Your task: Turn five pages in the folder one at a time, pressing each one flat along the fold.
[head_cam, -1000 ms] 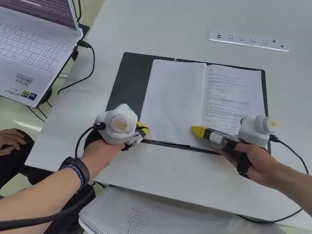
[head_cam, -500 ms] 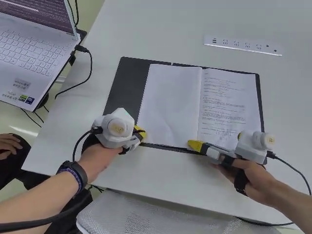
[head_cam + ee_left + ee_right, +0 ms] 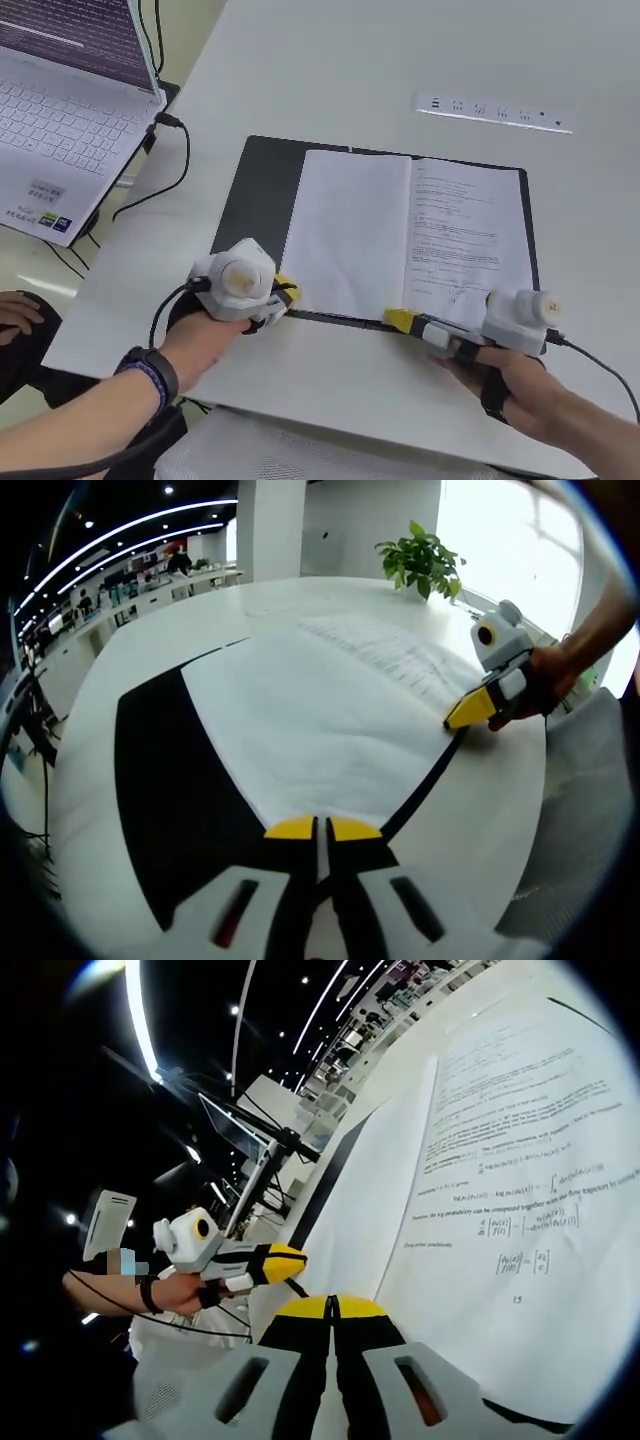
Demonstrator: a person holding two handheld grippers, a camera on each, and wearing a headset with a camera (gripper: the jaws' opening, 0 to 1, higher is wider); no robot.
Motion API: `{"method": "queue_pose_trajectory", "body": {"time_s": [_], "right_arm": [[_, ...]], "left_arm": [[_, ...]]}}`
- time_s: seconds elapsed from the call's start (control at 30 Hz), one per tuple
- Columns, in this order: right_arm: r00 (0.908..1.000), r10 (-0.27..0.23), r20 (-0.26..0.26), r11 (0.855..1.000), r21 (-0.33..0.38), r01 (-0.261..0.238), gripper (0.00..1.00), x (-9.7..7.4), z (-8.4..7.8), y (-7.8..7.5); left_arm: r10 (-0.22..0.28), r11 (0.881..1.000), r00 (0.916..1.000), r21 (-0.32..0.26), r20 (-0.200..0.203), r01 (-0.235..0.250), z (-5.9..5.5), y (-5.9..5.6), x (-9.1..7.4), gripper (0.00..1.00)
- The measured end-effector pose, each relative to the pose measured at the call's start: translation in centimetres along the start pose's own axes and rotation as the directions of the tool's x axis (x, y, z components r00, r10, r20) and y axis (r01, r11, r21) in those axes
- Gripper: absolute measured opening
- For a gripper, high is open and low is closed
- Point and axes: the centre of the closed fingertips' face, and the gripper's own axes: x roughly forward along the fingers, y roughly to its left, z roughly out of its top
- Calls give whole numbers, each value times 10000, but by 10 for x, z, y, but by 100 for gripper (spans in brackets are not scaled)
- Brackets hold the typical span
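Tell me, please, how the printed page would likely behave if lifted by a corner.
The printed page looks like one thin sheet, so it would probably flop and bend. It lies flat in the black folder, so catching one edge may be fiddly.

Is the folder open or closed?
Open: the folder lies spread flat, showing a blank page beside a printed page.

Black folder (image 3: pixel 262 190), open and flat on a white table (image 3: pixel 330 70).
Its bare black inside cover shows at the left. A blank white page (image 3: pixel 350 230) lies turned over next to that, and a page of small printed text (image 3: pixel 465 235) lies flat on the other side of the fold (image 3: pixel 408 240).
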Motion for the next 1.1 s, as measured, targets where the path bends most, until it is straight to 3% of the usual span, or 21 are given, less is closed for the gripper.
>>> {"method": "queue_pose_trajectory", "body": {"time_s": [0.3,0.4,0.63,0.77,0.87,1.1], "right_arm": [[10000,-82,24,9998,202,81,0,-1,-1,1],[9998,-59,169,9998,206,55,0,-2,2,4],[9991,-122,417,9999,-45,124,8,-7,12,7],[9971,-301,703,9992,-237,319,16,-12,24,9],[9962,-438,747,9971,-591,482,21,-17,31,8],[9902,-891,1073,9871,-1236,1022,24,-35,50,6]], "left_arm": [[-133,9992,9999,-390,-58,131,0,-1,0,4],[-416,9908,9991,-1285,103,425,2,-6,-1,9],[-773,9898,9970,-1200,6,768,4,-16,-6,20],[-804,9878,9965,-1318,247,830,14,-17,-12,26],[-870,9905,9956,-1041,348,902,22,-20,-17,30],[-967,9923,9937,-718,569,1006,34,-24,-25,35]]}}
